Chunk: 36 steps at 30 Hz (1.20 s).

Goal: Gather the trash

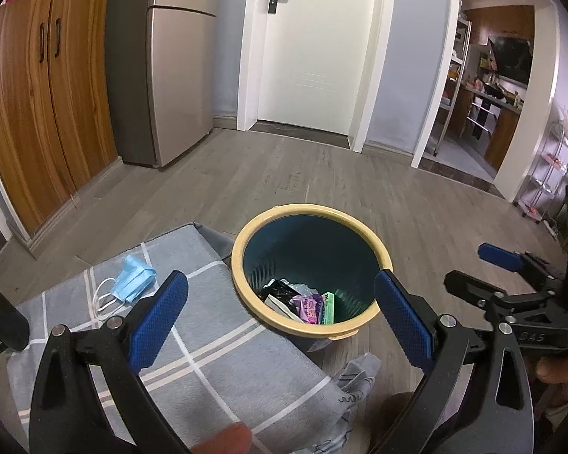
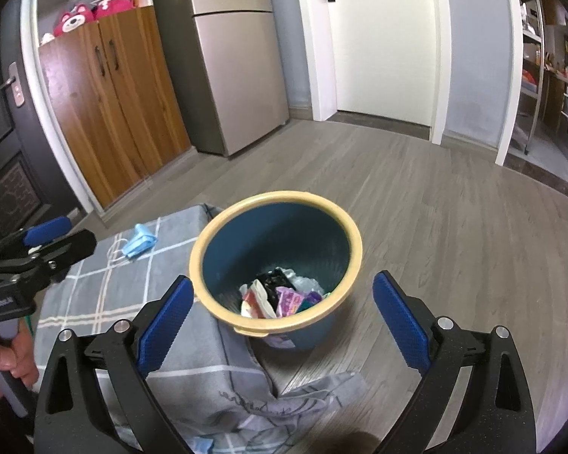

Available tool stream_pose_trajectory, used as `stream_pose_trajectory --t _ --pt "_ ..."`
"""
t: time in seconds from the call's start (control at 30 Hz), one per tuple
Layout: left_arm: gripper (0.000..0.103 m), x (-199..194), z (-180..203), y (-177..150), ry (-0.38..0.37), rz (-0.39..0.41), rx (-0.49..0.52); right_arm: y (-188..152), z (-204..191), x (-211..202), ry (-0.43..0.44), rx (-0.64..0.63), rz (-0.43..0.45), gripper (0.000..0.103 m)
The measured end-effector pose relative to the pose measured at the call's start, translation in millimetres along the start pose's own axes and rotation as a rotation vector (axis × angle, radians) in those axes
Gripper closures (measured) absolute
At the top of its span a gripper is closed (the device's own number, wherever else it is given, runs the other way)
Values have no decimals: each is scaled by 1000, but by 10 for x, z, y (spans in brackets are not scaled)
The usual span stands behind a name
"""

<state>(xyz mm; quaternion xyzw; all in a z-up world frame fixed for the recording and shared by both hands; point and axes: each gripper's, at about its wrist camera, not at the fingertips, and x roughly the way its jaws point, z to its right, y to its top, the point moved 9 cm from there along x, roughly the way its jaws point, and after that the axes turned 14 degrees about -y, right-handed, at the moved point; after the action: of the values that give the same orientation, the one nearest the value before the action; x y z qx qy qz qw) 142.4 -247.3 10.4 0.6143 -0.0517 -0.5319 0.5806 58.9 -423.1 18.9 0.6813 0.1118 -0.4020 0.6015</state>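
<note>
The left gripper [image 1: 280, 316], black-framed with blue textured pads, is hanging above the near rim of the round dark-teal plastic bin with a cream-yellow rim [image 1: 246, 234], its jaws standing fully wide and holding nothing. The right gripper [image 2: 284, 317], of the same build, is doing likewise from the other side, jaws spread wide and empty. Both are pointing down at the bin's mouth, which suits dropping things straight in; with nothing between either pair of pads, the judgement is that both are free for a further pick.

The bin is standing on the grey wood-plank floor [image 1: 416, 204], touching the corner of the low surface covered in grey cloth with pale check lines [image 1: 216, 344], so trash only has to travel a short way over the edge. Inside it, a small heap of crumpled wrappers [image 1: 303, 300] is lying at the bottom: black, white, purple and green pieces, plus what may be clear plastic film, though the wrist views blur it.

The light-blue pleated face mask with white ear loops [image 1: 134, 278] is lying flat on the cloth, well apart from both grippers, towards the far left of the bin. It is looking limp and thin, so it would likely call for a pinch on the bunched fabric. A black paper cup with a white inside [image 1: 0, 314] is standing at the cloth's left edge.
</note>
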Motion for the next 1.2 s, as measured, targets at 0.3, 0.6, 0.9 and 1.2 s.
stream_pose_trajectory --t 0.3,0.6,0.9,1.2 --pt "6 -26 -85 -73 51 -10 8 -20 -24 -128 8 -22 32 7" --pt "6 16 -92 -92 54 -23 15 -29 -63 -93 14 -35 24 6" --pt "6 49 -58 -98 45 -34 16 -14 -110 -60 22 -41 14 6" --pt "6 58 -58 -121 51 -44 17 -15 -115 -52 24 -43 15 6"
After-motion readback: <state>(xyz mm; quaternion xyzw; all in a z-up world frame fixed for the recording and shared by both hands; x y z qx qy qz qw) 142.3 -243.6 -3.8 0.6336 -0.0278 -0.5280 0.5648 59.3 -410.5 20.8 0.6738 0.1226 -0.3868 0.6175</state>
